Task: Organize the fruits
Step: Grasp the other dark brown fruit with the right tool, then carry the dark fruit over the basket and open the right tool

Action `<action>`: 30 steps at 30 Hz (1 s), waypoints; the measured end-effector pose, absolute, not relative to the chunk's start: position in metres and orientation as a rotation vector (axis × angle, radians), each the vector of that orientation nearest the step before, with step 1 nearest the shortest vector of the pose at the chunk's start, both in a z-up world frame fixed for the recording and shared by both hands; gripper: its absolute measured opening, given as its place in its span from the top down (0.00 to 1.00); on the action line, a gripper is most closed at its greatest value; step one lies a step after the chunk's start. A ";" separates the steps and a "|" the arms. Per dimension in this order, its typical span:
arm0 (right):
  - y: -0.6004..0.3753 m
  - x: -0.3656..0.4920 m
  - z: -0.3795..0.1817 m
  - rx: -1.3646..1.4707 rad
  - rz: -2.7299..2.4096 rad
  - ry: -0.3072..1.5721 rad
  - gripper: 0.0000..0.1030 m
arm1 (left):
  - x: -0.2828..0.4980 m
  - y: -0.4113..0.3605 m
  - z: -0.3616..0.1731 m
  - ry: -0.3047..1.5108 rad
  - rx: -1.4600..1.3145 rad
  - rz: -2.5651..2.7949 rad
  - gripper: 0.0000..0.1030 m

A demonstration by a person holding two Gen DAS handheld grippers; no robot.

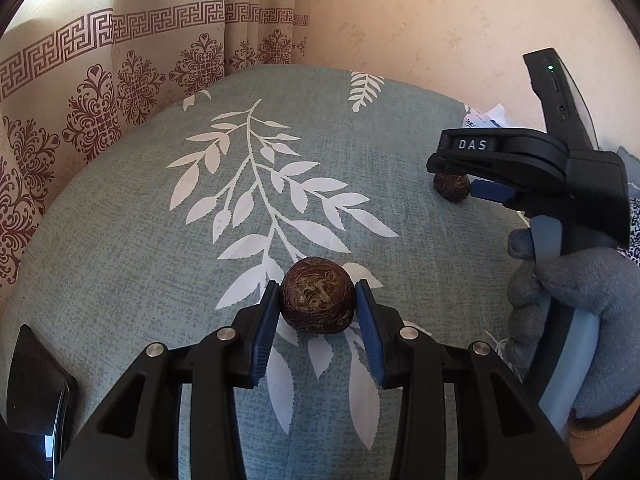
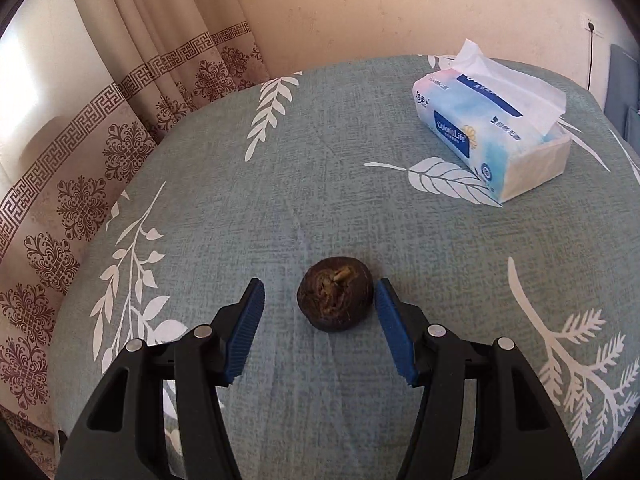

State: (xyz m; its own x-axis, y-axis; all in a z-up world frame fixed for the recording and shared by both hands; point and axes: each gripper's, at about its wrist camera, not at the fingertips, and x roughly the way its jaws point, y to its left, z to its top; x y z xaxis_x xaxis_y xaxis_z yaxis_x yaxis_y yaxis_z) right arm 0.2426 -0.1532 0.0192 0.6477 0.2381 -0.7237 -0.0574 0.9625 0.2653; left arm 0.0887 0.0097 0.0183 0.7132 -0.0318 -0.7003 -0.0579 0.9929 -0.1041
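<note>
Blue pads of the left gripper (image 1: 317, 300) press both sides of a dark brown fruit (image 1: 317, 295), so it is closed on that fruit, which rests on or sits just above the cloth (image 1: 160, 260); I cannot tell which. Off to its right and further ahead, the right gripper (image 1: 460, 178) hangs over a second fruit (image 1: 451, 186), a gloved hand (image 1: 580, 304) around its handle.

In its own view the right gripper (image 2: 320, 308) is wide open with the second fruit (image 2: 335, 299) between its fingers: the right pad looks just beside or touching the fruit, the left pad stands clear of it. It holds nothing yet. Further ahead to its right lies a tissue pack (image 2: 496, 128).

If that gripper closes off-centre, I judge the right pad would push the round fruit sideways and it could roll out across the cloth. The left fruit is pinched near the fingertips, so a quick lift might let it slip.

No bowl or tray for the fruits shows anywhere, so the target place is unknown. A dark object (image 1: 36, 380) near the left gripper's left side is cut off and unclear. The fruit type is hard to name.
</note>
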 end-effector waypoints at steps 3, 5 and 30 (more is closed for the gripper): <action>-0.149 0.249 0.015 0.203 0.151 0.866 0.44 | 0.088 0.010 0.018 0.780 -0.123 0.013 0.62; -0.146 0.249 0.013 0.168 0.130 0.863 0.49 | 0.089 0.010 0.017 0.781 -0.124 0.013 0.62; -0.169 0.139 0.046 0.149 0.129 0.797 0.58 | 0.075 -0.004 0.026 0.731 -0.088 -0.041 0.62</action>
State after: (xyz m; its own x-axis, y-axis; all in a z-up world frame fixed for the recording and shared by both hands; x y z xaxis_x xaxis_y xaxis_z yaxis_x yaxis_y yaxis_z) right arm 0.1393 -0.1685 0.0457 0.6918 0.1709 -0.7016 -0.0589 0.9817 0.1810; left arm 0.0745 -0.0040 0.0259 0.7440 -0.0682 -0.6646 0.0065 0.9955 -0.0949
